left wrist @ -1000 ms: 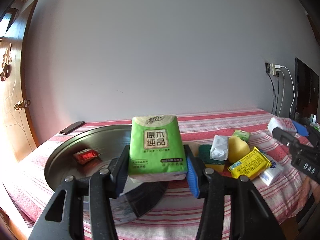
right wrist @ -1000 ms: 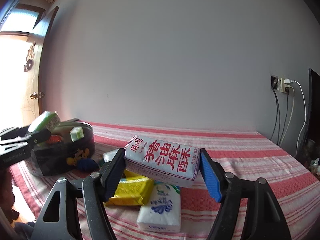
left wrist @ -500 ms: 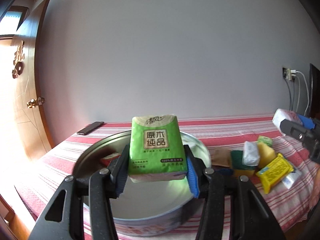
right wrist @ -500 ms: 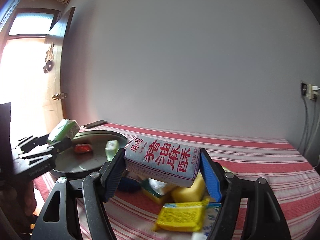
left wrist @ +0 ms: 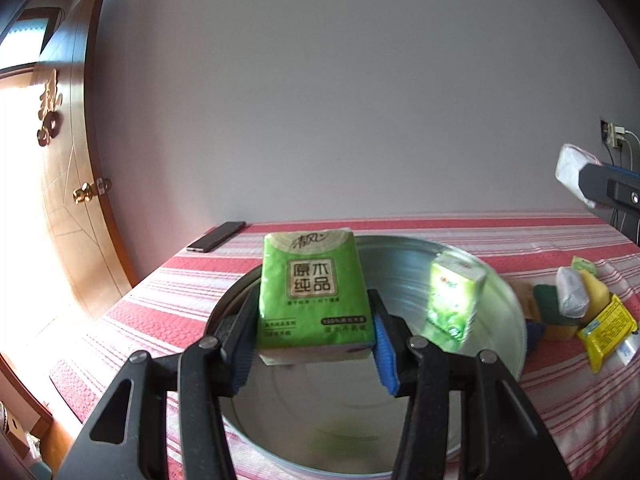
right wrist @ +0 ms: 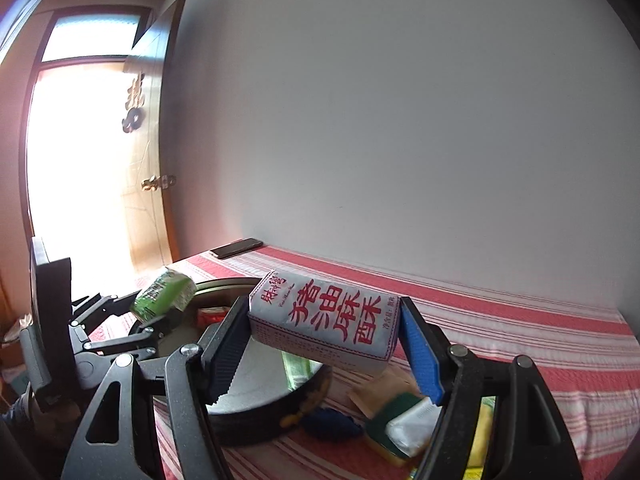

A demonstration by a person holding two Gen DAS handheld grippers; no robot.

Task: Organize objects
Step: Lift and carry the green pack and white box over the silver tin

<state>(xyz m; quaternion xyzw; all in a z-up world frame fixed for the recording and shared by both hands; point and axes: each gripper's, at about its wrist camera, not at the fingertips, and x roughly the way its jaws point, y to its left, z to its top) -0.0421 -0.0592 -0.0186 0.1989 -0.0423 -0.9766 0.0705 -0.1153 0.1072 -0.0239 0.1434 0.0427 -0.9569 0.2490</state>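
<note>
Both loads hang over the tin basin: left gripper clamped on the green tissue pack, right gripper clamped on the white packet, so next each likely needs lowering inside and releasing

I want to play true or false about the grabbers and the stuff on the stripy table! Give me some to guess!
1. The left gripper holds a green tissue pack. True.
2. The right gripper is empty. False: its jaws clamp a white packet with red writing.
3. A small green carton stands in the round metal tin. True.
4. The phone lies inside the tin. False: it lies on the tablecloth near the wall.
</note>
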